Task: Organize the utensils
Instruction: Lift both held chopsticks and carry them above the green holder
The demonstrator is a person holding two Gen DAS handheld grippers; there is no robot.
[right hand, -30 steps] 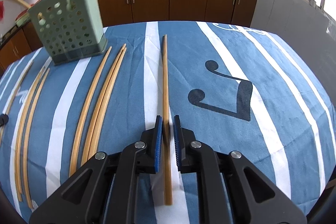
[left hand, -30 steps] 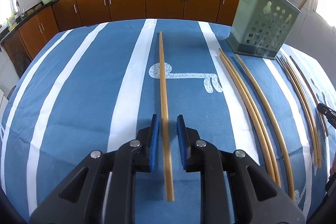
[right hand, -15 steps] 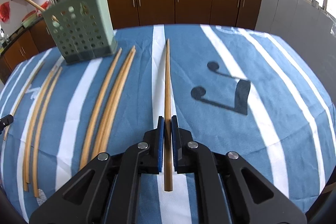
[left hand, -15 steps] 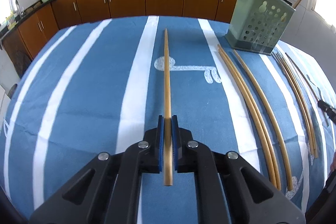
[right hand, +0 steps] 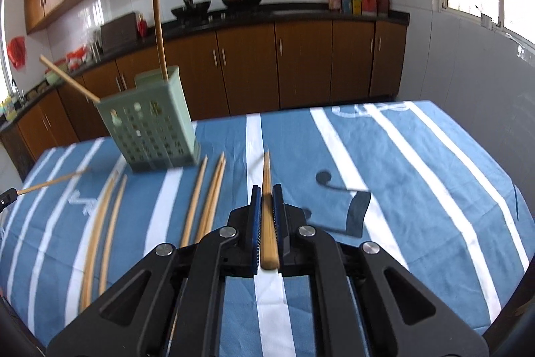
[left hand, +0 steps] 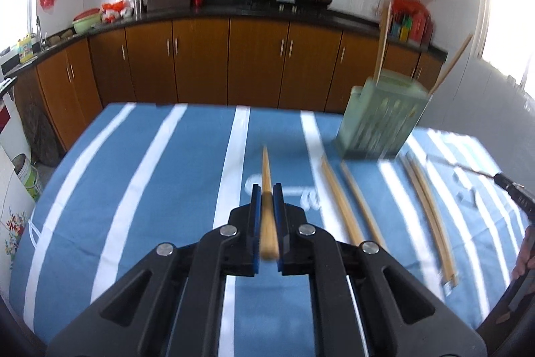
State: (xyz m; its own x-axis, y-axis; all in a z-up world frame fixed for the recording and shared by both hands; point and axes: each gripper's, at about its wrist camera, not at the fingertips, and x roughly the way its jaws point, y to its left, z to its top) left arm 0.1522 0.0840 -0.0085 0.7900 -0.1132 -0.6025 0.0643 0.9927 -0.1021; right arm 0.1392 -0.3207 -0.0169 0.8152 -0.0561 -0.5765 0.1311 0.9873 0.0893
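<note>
Your left gripper [left hand: 266, 189] is clamped on one chopstick [left hand: 266, 176], which points toward 12 o'clock, its tip clear of the cloth [left hand: 150, 176]. Your right gripper [right hand: 266, 189] is clamped on a second chopstick [right hand: 266, 179], likewise pointing toward 12 o'clock.

The holder [right hand: 152, 119] stands at 10 o'clock in the right view and at 2 o'clock in the left view. Two chopsticks already stand in it.

Remaining work: in the right view, three loose chopsticks [right hand: 209, 189] lie just left of the gripper, and a pair [right hand: 107, 216] lies at 9 o'clock. Judge the task as under half done: two stored, two in hand, at least five on the cloth. Motion blur limits the count.
</note>
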